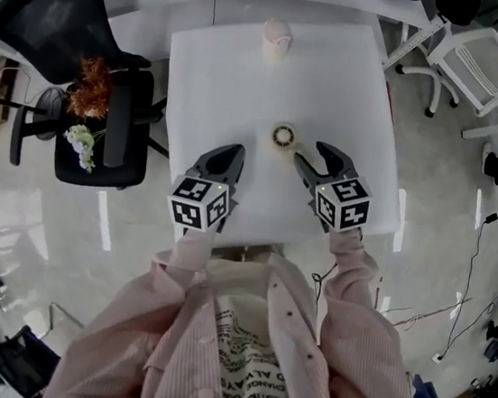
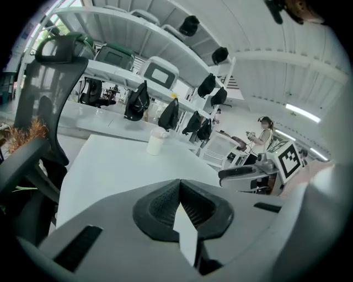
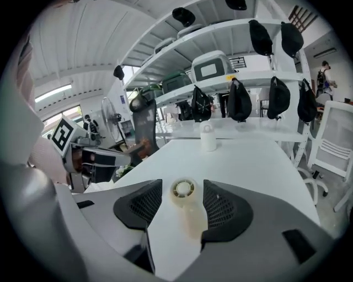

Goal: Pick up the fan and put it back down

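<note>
White table (image 1: 235,101) on glossy pale floor (image 1: 434,172), black mesh chair (image 1: 60,9) left, white chair (image 1: 485,65) right

Fan (image 1: 283,135): tiny in head view, handle indistinct.
Pale vessel (image 1: 275,40), bench (image 1: 246,84) far end: blurred, kind unclear.
Office chair (image 2: 44,82): cut by left gripper view's edge.
Distant person (image 2: 266,132): too small for detail.

No text is legible (the print on the person's shirt (image 1: 241,365) blurs).
</note>
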The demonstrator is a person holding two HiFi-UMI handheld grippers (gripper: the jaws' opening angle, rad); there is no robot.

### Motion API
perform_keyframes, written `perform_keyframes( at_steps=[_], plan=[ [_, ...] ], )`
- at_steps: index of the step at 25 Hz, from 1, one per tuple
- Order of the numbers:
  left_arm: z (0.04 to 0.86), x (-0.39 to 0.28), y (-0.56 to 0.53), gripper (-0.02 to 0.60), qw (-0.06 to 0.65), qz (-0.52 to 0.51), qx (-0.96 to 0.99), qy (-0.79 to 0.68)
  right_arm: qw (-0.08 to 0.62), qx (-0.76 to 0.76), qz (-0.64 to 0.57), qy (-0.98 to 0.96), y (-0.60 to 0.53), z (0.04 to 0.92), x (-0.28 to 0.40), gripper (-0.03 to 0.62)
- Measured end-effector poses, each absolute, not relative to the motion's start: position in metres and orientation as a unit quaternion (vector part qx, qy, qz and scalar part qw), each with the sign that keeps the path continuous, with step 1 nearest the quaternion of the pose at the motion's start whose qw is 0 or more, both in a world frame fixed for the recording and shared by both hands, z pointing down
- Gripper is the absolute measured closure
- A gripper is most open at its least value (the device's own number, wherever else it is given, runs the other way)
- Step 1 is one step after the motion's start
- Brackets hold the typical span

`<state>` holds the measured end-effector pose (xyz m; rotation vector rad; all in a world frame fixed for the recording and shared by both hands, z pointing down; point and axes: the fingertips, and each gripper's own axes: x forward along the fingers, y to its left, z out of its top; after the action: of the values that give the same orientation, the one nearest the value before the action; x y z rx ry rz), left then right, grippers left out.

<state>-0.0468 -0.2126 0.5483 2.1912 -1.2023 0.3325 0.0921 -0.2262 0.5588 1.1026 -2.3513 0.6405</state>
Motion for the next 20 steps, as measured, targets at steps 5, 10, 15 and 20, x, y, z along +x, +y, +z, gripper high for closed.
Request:
perform_keyframes(
  at_steps=[5, 10, 15, 20],
  plan=[
    [0.572, -0.044, -0.216, 0.58, 0.328, 0.133, 0.816, -0.457, 0.282, 0.357, 0.236, -0.859, -0.234, 0.594, 0.085, 0.393],
    [0.592, -0.042, -0.221, 0.58, 0.349, 0.131, 0.806, -0.46, 0.331, 0.312, 0.235, -0.859, -0.234, 0.624, 0.078, 0.393],
    [0.605, -0.043, -0.224, 0.58, 0.357, 0.134, 0.8, -0.463, 0.379, 0.279, 0.23, -0.852, -0.234, 0.646, 0.075, 0.391],
    [0.618, -0.043, -0.223, 0.58, 0.367, 0.141, 0.795, -0.462, 0.416, 0.259, 0.225, -0.842, -0.231, 0.666, 0.07, 0.391]
  ],
)
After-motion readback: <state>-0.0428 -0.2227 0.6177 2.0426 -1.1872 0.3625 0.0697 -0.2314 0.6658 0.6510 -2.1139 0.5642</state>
